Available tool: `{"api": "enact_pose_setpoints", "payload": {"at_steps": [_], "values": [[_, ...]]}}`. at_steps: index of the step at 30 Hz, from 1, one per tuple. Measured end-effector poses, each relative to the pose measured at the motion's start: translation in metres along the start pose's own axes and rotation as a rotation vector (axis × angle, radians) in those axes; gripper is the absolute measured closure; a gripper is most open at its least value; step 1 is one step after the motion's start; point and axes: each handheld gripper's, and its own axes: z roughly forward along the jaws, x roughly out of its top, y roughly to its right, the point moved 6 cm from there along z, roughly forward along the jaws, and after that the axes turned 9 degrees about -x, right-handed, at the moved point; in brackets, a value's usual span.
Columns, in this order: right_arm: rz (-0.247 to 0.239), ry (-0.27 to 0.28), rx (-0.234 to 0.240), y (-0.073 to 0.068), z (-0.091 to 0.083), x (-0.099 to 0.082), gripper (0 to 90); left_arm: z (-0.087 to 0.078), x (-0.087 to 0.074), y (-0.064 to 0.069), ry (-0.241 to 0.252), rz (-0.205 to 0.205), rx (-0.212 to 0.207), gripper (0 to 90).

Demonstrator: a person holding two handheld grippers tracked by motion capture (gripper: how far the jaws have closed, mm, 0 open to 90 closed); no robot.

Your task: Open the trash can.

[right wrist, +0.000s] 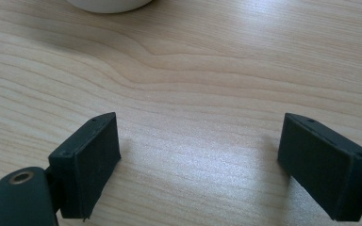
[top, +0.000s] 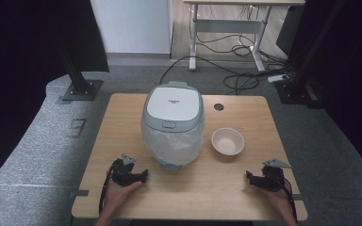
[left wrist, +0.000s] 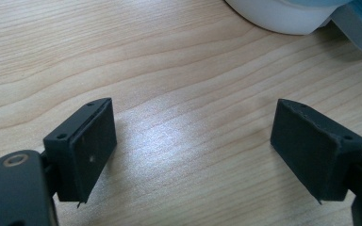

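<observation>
A white rice cooker (top: 172, 123) with a grey lid stands shut in the middle of the wooden table (top: 122, 122); its body looks wrapped in clear plastic. Right of it sits an empty cream bowl (top: 227, 141). My left gripper (top: 143, 176) rests near the table's front left, open, with bare wood between its jaws (left wrist: 193, 141). The cooker's base (left wrist: 283, 14) lies just beyond it. My right gripper (top: 250, 179) rests at the front right, open over bare wood (right wrist: 198, 155), and the bowl's rim (right wrist: 108, 4) is ahead of it.
A round cable hole (top: 218, 107) is in the table's far right part. Behind the table stand a black frame post (top: 78, 80), a desk frame (top: 226, 28) and loose cables (top: 245, 75) on the grey floor.
</observation>
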Motion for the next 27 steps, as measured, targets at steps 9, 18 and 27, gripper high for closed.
{"api": "enact_pose_setpoints", "payload": {"at_steps": [9, 18, 27], "values": [[0.005, -0.001, -0.004, 0.001, 0.001, 0.001, 12.5, -0.007, 0.004, -0.003, 0.037, -0.022, -0.004, 22.1], [0.002, 0.001, -0.002, 0.003, 0.002, 0.001, 12.8, -0.023, 0.011, -0.001, 0.116, 0.002, 0.003, 40.3], [0.002, 0.000, 0.001, 0.004, 0.002, 0.001, 12.9, -0.040, 0.021, 0.012, 0.217, 0.027, -0.067, 72.4]]}}
